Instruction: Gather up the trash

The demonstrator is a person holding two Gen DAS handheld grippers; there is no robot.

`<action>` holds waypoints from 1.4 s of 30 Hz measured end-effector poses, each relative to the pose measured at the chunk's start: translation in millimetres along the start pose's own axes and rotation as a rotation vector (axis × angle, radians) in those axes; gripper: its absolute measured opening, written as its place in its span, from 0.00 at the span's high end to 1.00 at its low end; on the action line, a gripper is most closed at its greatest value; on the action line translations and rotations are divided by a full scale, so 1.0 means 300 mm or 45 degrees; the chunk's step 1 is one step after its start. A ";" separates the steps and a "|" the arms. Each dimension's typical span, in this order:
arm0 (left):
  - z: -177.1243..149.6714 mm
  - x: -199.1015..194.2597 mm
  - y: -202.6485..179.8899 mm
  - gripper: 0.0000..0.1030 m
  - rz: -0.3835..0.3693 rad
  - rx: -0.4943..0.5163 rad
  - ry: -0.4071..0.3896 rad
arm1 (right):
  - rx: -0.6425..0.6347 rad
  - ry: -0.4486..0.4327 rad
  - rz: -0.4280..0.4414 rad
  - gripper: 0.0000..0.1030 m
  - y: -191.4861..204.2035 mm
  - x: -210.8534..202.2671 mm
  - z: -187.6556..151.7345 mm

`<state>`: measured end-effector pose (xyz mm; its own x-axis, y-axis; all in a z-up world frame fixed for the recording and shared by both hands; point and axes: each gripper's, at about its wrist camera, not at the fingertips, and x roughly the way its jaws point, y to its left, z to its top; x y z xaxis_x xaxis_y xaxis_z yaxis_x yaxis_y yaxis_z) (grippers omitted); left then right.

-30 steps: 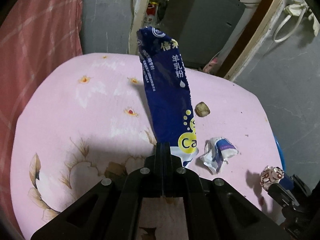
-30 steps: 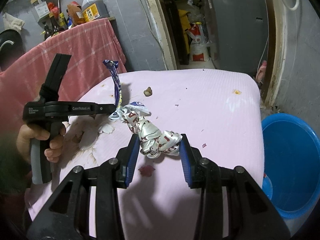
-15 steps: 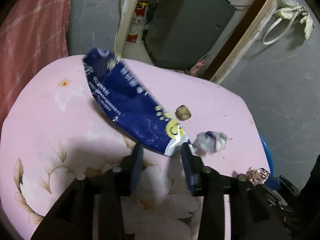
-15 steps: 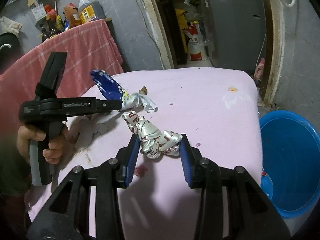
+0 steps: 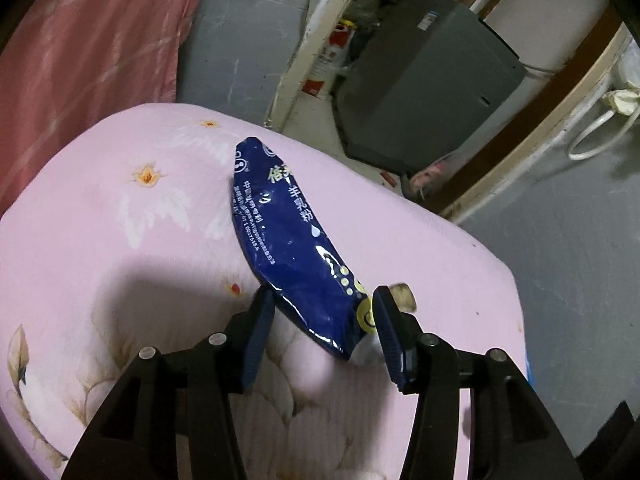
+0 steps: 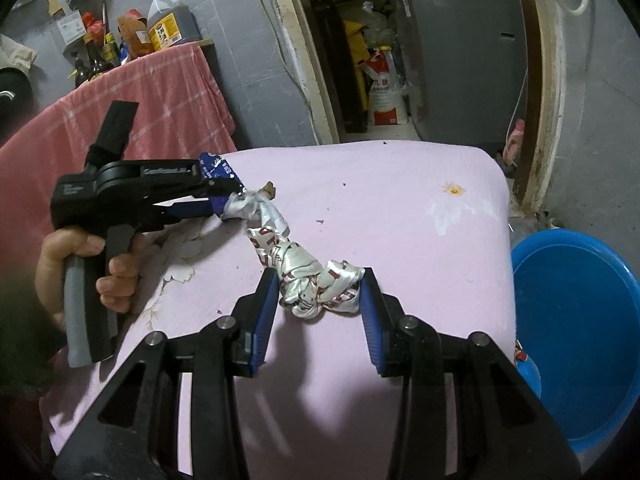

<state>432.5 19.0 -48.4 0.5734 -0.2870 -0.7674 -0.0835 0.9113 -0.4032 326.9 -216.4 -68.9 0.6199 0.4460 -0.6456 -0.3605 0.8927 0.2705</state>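
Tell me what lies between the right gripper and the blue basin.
Nothing: right wrist view shows only bare pink cover between the right gripper, shut on the crumpled silver wrapper, and the blue basin.

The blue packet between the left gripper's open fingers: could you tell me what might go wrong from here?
The left gripper has just been opening, so the blue packet lies loose; closing off-centre could push it away. The small brown scrap by the right finger may get knocked. The crumpled silver wrapper in the right gripper might slip.

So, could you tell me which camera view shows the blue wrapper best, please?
The left wrist view: the blue wrapper lies nearly whole, print legible, its end between the open left gripper jaws. In the right wrist view only a corner shows behind that gripper.
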 end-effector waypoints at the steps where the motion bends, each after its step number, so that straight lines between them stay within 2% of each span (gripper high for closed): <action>1: 0.005 0.007 -0.015 0.61 0.039 0.024 -0.007 | 0.003 -0.001 0.005 0.61 -0.004 -0.002 -0.002; 4: 0.008 0.020 -0.054 0.67 0.136 0.086 -0.017 | 0.008 -0.001 0.014 0.61 -0.010 -0.002 -0.005; 6: 0.014 0.026 -0.062 0.73 0.157 0.090 -0.021 | 0.006 -0.001 0.016 0.61 -0.010 -0.001 -0.007; 11: 0.022 0.025 -0.046 0.87 0.131 0.044 -0.028 | 0.005 -0.002 0.014 0.61 -0.008 -0.001 -0.009; 12: 0.022 0.027 -0.045 0.96 0.125 0.041 -0.021 | 0.004 -0.001 0.013 0.61 -0.008 0.000 -0.008; 17: 0.006 0.006 -0.048 1.00 0.055 0.041 -0.021 | -0.005 -0.011 -0.006 0.61 0.003 -0.005 -0.008; 21: -0.024 -0.052 -0.055 1.00 0.009 0.057 -0.062 | 0.003 -0.044 -0.005 0.62 0.010 -0.027 -0.016; 24: -0.057 -0.126 -0.077 1.00 -0.032 0.097 -0.140 | 0.008 -0.090 -0.007 0.62 0.010 -0.062 -0.023; 28: -0.115 -0.246 -0.144 1.00 -0.052 0.229 -0.271 | -0.006 -0.184 -0.011 0.62 0.033 -0.136 -0.016; 34: -0.208 -0.428 -0.270 1.00 -0.091 0.395 -0.481 | -0.064 -0.396 -0.054 0.62 0.078 -0.311 0.015; 42: -0.282 -0.625 -0.427 1.00 -0.167 0.563 -0.741 | -0.126 -0.689 -0.152 0.62 0.117 -0.568 0.039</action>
<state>266.7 -69.0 105.0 0.9055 -0.3108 -0.2890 0.2809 0.9493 -0.1411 216.7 -260.3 59.0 0.9201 0.3354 -0.2021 -0.3136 0.9402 0.1329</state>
